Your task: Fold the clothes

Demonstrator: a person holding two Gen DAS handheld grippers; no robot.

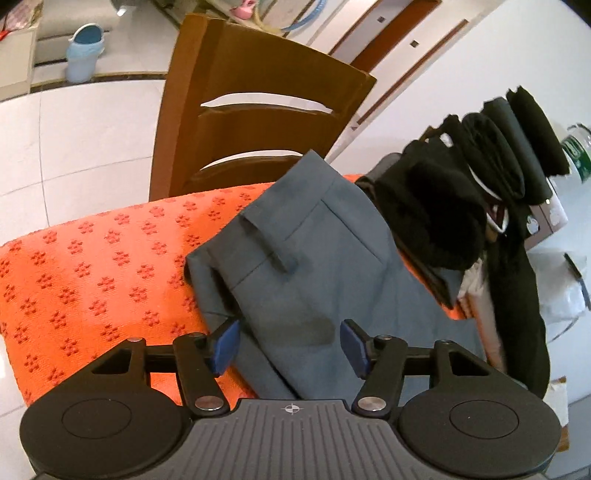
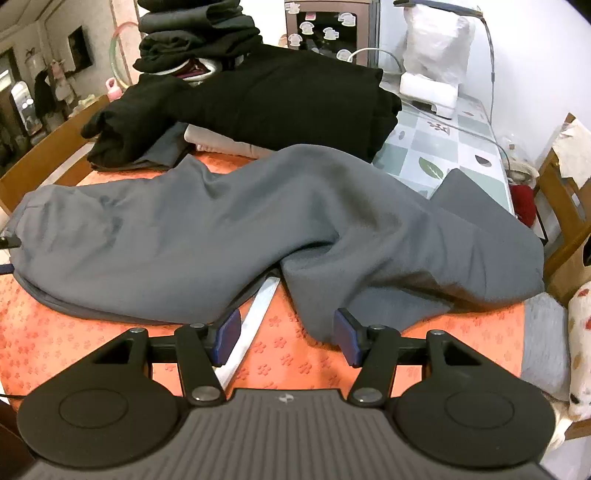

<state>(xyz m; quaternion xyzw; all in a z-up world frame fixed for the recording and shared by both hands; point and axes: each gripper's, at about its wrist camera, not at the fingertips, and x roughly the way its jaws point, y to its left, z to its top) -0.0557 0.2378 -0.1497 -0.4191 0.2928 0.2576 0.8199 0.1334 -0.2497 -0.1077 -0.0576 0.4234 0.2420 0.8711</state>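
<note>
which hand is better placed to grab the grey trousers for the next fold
Left, probably. The left hand-held gripper stands open right over the waist end of the grey trousers. The right hand-held gripper is open over bare orange cloth, only beside a leg fold.

light: bright, even | shadows: soft | edges: strong fisheye bend, dark corners | blur: slight

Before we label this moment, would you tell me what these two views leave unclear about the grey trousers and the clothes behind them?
- Grey trousers, left wrist view: the legs run out of sight under the left tongs and camera body.
- Grey trousers, right wrist view: the far leg end is hidden by a fabric hump.
- Stack of black clothes, right wrist view: top cut off by the picture's edge.
- Pale garment: mostly buried under the black garment.
</note>
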